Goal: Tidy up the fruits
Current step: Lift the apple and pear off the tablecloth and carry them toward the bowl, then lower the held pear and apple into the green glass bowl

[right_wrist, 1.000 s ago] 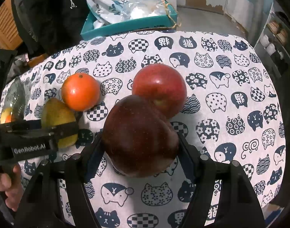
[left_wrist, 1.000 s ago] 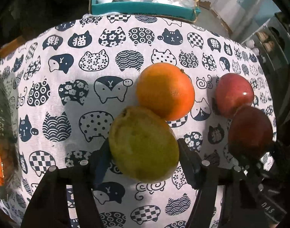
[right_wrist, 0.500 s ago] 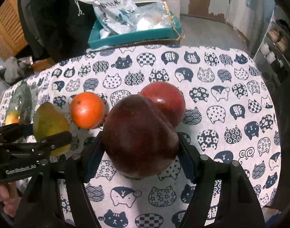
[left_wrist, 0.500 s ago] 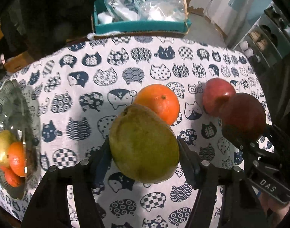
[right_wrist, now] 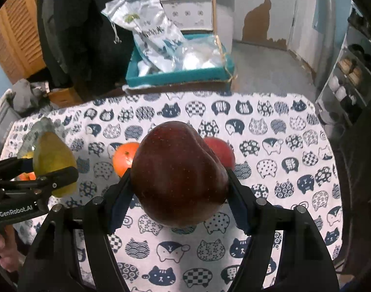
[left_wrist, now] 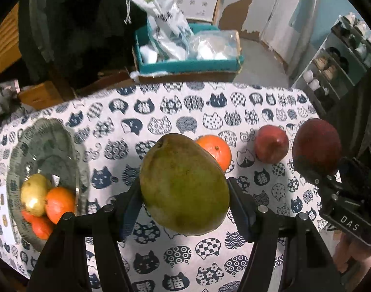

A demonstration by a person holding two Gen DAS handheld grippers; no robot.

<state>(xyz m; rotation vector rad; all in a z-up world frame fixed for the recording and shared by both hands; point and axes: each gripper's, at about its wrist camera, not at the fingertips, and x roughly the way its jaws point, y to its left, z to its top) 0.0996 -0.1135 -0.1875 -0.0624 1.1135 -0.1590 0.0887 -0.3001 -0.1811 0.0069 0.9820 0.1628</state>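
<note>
Both tongs gripping fruit above the desk.
Left tongs (left_wrist: 184,194) are clamping a green pear (left_wrist: 183,185), fingers pressing both its sides, holding it clear of the cat-print cloth (left_wrist: 161,121). Right tongs (right_wrist: 179,189) are squeezing a dark red apple (right_wrist: 178,172) the same way, also off the cloth. An orange (left_wrist: 216,150) and a second red apple (left_wrist: 270,143) are sitting on the desk near each other. Glass bowl (left_wrist: 49,136) at left is holding a yellow pear and oranges.
</note>
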